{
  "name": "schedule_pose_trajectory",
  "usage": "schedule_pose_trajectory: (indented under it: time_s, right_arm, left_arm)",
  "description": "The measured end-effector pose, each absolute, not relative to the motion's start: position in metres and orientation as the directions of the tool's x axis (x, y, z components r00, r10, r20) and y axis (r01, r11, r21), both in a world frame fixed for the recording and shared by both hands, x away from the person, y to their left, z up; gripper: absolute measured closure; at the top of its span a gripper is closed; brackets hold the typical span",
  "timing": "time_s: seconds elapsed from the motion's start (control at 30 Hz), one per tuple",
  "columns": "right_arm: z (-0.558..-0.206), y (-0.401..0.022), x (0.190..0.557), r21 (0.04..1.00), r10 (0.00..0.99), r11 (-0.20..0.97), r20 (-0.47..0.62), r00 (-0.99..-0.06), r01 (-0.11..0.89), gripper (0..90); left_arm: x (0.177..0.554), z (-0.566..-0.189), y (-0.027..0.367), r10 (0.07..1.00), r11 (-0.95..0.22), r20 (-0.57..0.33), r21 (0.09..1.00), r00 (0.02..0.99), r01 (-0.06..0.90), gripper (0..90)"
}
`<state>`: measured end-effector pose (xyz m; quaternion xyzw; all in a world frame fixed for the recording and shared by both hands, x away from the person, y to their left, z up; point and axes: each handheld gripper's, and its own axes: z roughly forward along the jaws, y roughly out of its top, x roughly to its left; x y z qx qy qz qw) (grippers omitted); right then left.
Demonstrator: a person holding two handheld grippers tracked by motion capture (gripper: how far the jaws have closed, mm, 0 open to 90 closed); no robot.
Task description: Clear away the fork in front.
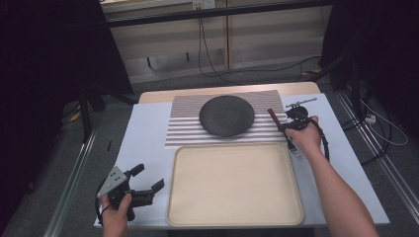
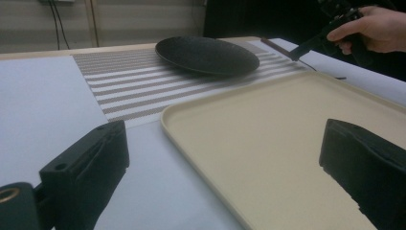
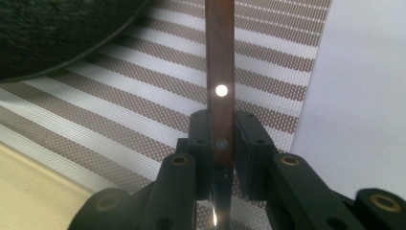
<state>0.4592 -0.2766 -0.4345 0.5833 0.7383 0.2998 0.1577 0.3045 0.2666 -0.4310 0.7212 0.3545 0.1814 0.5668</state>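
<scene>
Right gripper [image 3: 221,143] clamped on wooden knife handle [image 3: 219,72], held over the striped mat [image 1: 184,129], just right of the dark plate [image 1: 227,115]. Left gripper [image 1: 146,181] jaws wide apart, holding nothing, just left of the beige tray [image 1: 235,216]; plate sits beyond the tray.

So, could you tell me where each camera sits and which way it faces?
High view: above the person's side, looking forward and down on tray, plate, both forearms.
Left gripper view: on left gripper, facing across the tray to the plate.
Right gripper view: on right gripper, along the knife handle.
All share the striped mat.
</scene>
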Motion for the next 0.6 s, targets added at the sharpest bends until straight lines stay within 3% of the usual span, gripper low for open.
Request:
schedule_pose_trajectory:
  time_s: [0.37,0.6]
  right_arm:
    - [-0.413,-0.285,0.449,0.716,0.947,0.074,0.166,-0.273,0.694,78.8]
    - [-0.399,-0.281,0.424,0.788,0.913,0.035,0.225,-0.341,0.614,78.8]
  left_arm:
    - [0.3,-0.43,0.269,0.727,-0.094,-0.146,0.947,0.671,0.307,3.1]
    - [0.303,-0.429,0.263,0.718,-0.091,-0.155,0.946,0.679,0.312,3.1]
